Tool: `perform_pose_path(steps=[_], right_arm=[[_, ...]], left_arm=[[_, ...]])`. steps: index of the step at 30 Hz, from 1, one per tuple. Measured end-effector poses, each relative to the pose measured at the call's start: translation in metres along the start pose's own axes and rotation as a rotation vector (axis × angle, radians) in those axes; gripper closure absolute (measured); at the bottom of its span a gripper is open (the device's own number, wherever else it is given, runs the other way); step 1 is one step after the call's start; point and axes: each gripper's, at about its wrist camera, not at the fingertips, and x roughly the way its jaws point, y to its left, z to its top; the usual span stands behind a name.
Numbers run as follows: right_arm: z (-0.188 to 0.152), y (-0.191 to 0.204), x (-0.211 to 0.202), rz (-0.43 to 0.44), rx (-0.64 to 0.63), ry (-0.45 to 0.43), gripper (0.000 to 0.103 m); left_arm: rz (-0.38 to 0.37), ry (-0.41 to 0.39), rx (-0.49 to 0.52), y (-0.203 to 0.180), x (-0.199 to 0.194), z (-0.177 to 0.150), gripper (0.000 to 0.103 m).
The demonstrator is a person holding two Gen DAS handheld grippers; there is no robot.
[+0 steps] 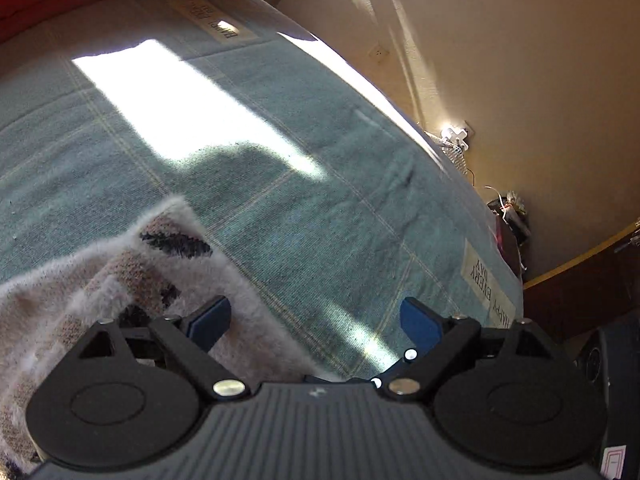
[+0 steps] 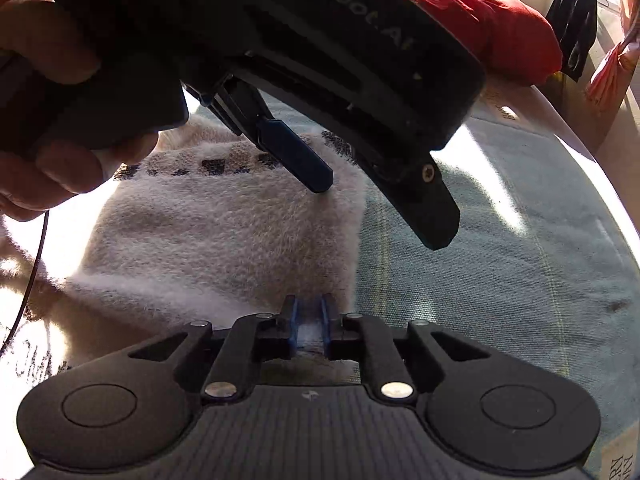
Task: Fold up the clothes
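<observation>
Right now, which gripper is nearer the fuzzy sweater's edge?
Right. The right gripper is pinching the fuzzy sweater at its edge; the left gripper hangs open above it, gripping nothing.

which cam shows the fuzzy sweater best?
Right wrist: the fuzzy sweater fills the centre, its edge pinched in the right tongs. Left wrist shows only a corner beside the open left tongs.

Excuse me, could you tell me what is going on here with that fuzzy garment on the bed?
A person is folding a fuzzy beige sweater on a teal bedspread, a handheld gripper in each hand. The right gripper is shut on the sweater's near edge. The left gripper is open over the sweater's edge, gripping nothing; the right view shows the hand holding it. A red cloth lies beyond.
</observation>
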Motion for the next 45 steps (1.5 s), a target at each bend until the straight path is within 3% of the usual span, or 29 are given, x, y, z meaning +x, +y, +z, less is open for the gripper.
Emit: perform_pose_path(steps=[11, 18, 26, 31, 34, 39, 45], right_arm=[[-0.007, 0.003, -0.004, 0.01, 0.034, -0.032, 0.082], [-0.004, 0.005, -0.004, 0.012, 0.011, -0.024, 0.081], [0.014, 0.018, -0.01, -0.055, -0.116, -0.095, 0.081], [0.022, 0.011, 0.012, -0.028, -0.072, -0.033, 0.08], [0.009, 0.01, 0.006, -0.012, -0.016, -0.014, 0.079], [0.003, 0.017, -0.004, -0.018, -0.062, 0.003, 0.078], [0.021, 0.035, -0.022, 0.033, -0.106, -0.064, 0.077]], left_arm=[[0.087, -0.066, 0.081, 0.019, 0.021, 0.022, 0.013], [0.147, -0.114, 0.134, -0.002, -0.006, 0.021, 0.012], [0.087, -0.113, 0.022, 0.024, -0.003, 0.028, 0.012], [0.052, -0.112, -0.039, 0.036, 0.004, 0.028, 0.012], [0.066, -0.106, 0.004, 0.032, 0.009, 0.025, 0.012], [0.097, -0.112, 0.039, 0.022, 0.007, 0.023, 0.011], [0.151, -0.124, 0.038, 0.013, -0.039, 0.005, 0.011]])
